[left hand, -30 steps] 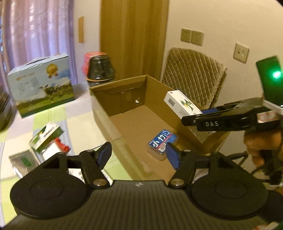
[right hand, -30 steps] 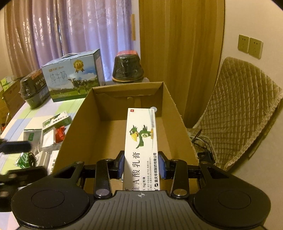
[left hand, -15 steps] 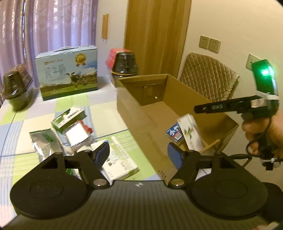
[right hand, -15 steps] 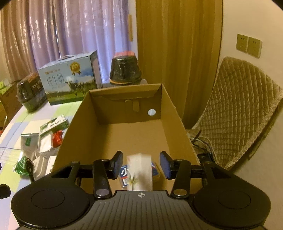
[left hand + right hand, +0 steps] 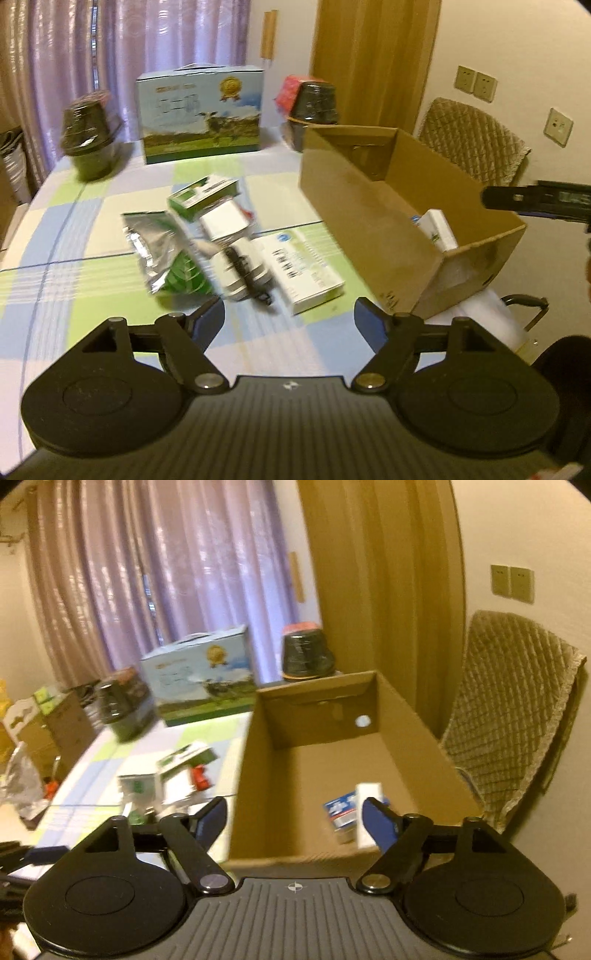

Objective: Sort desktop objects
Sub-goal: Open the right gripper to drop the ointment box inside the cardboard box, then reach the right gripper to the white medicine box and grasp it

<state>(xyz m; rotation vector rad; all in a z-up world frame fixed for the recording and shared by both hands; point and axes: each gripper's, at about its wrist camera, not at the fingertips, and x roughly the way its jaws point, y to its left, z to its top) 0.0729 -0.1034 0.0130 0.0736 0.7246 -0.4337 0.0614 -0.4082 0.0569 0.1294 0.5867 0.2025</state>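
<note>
An open cardboard box [image 5: 369,206] [image 5: 295,775] stands at the table's right edge. Inside it lie a white carton [image 5: 367,812] [image 5: 439,229] and a small blue packet [image 5: 340,810]. My right gripper [image 5: 295,818] hangs open over the box's near wall, nothing between its fingers. My left gripper [image 5: 290,319] is open above the checked tablecloth [image 5: 74,236], just short of a pile: a silver-green pouch [image 5: 162,254], a white bottle [image 5: 240,269], a white-green flat carton [image 5: 299,269], a green-white box [image 5: 201,195] and a white packet [image 5: 225,221].
A blue milk carton case [image 5: 201,114] and two dark wrapped tubs [image 5: 88,140] [image 5: 314,107] stand at the table's far side. A quilted chair [image 5: 513,709] is behind the cardboard box. The other gripper's arm [image 5: 539,201] reaches in from the right.
My right gripper opened and let the white carton fall into the cardboard box, then spread wider. My left gripper swung left, away from the box toward the pile on the table.
</note>
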